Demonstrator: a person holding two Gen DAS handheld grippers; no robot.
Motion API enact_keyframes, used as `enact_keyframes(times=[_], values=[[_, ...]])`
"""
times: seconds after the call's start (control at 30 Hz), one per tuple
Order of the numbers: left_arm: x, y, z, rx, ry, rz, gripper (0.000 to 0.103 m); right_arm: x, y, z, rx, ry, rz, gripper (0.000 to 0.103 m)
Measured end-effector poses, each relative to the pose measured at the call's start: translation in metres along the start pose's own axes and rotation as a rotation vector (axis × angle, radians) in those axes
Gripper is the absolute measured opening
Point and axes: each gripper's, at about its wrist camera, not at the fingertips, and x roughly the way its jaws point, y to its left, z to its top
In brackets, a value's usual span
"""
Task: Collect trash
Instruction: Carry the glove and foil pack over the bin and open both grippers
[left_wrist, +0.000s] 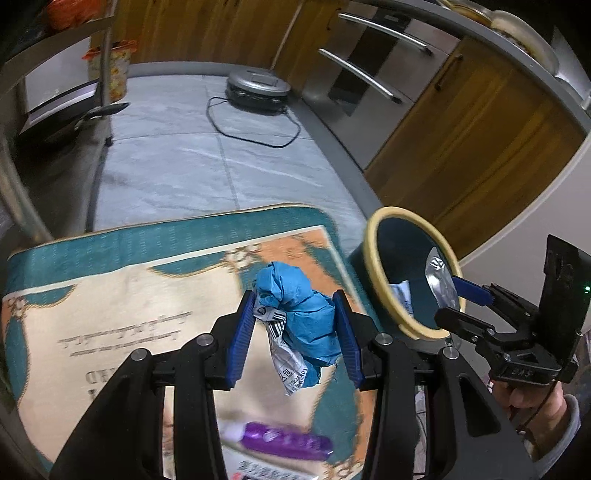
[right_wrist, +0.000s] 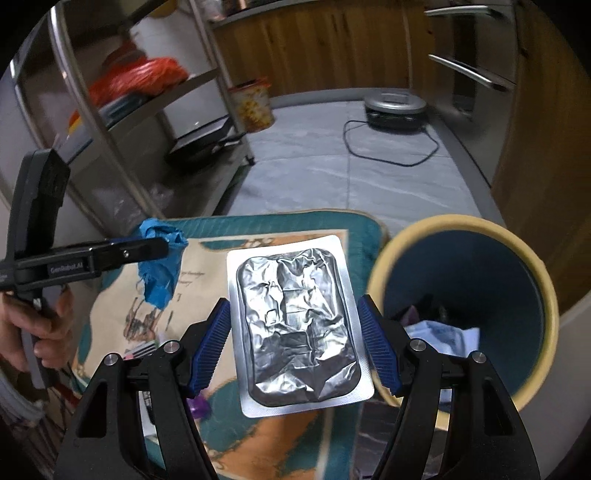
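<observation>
My left gripper (left_wrist: 295, 328) is shut on a crumpled blue paper wad (left_wrist: 299, 306) with a white printed wrapper hanging from it, held above the teal and orange rug (left_wrist: 122, 295). The same blue wad (right_wrist: 160, 266) shows at the left in the right wrist view. My right gripper (right_wrist: 293, 339) is shut on a flat silver foil blister pack (right_wrist: 295, 325), gripped by its two long edges. The round bin (right_wrist: 469, 295) with a cream rim and dark blue inside stands just right of the pack, with paper trash in it. In the left wrist view the foil pack (left_wrist: 439, 280) hangs over the bin (left_wrist: 399, 258).
A purple wrapper (left_wrist: 284, 439) and printed packets lie on the rug near me. A robot vacuum (left_wrist: 258, 88) with a looped black cable sits on the grey tile floor. A metal shelf rack (right_wrist: 122, 122) stands at the left, wooden cabinets (left_wrist: 472, 140) at the right.
</observation>
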Motion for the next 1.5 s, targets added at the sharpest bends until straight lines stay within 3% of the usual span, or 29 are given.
enact_keyframes(times=[0.47, 0.7, 1.27, 1.5], values=[[0.047, -0.093, 0.013, 0.083, 0.000, -0.131, 0.042, -0.026, -0.084, -0.028, 0.167, -0.032, -0.101, 0.071], [0.077, -0.128, 0.015, 0.071, 0.002, -0.182, 0.042, -0.024, -0.114, -0.035, 0.252, -0.026, -0.140, 0.071], [0.140, -0.135, 0.007, 0.023, 0.086, -0.175, 0.045, 0.008, -0.126, -0.043, 0.317, 0.064, -0.200, 0.072], [0.135, -0.131, 0.010, 0.023, 0.078, -0.170, 0.056, 0.013, -0.125, -0.042, 0.318, 0.071, -0.208, 0.077]])
